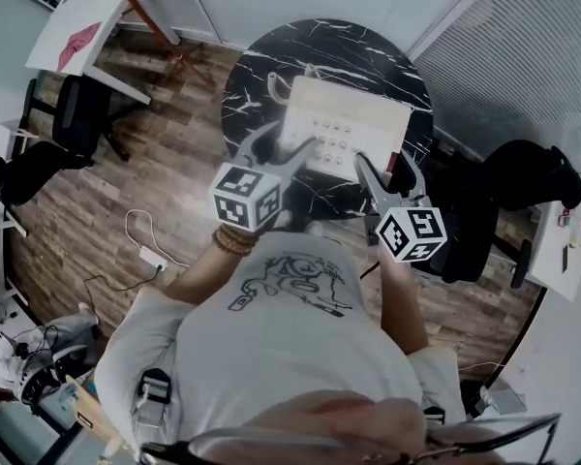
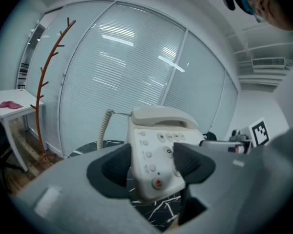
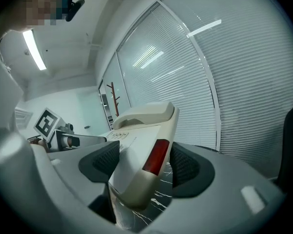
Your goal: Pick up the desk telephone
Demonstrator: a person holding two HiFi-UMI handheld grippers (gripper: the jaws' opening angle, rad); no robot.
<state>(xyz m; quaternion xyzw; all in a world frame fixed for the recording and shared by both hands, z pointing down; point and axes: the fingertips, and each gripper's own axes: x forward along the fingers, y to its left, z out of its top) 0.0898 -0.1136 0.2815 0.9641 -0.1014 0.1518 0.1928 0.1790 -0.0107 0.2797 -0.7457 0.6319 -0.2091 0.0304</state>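
The beige desk telephone point(image 1: 344, 129) hangs a little above the round black marble table point(image 1: 261, 61), held at its near edge from both sides. My left gripper point(image 1: 283, 155) is shut on its near left corner; in the left gripper view the keypad end of the telephone point(image 2: 154, 155) sits between the dark pads point(image 2: 116, 168) of the left gripper point(image 2: 154, 168). My right gripper point(image 1: 380, 177) is shut on the near right corner. The right gripper view has the telephone point(image 3: 136, 150), with its red side panel, clamped in the right gripper point(image 3: 144, 164). The handset point(image 2: 162, 116) rests in its cradle, its coiled cord point(image 2: 103, 128) hanging at the far left.
Window blinds point(image 1: 523, 37) close off the far side behind the table. A brown coat stand point(image 2: 51, 77) and a white desk point(image 1: 82, 27) with a red cloth stand at the left. Black chairs point(image 1: 523, 177) flank the table. A power strip with cable point(image 1: 153, 255) lies on the wooden floor.
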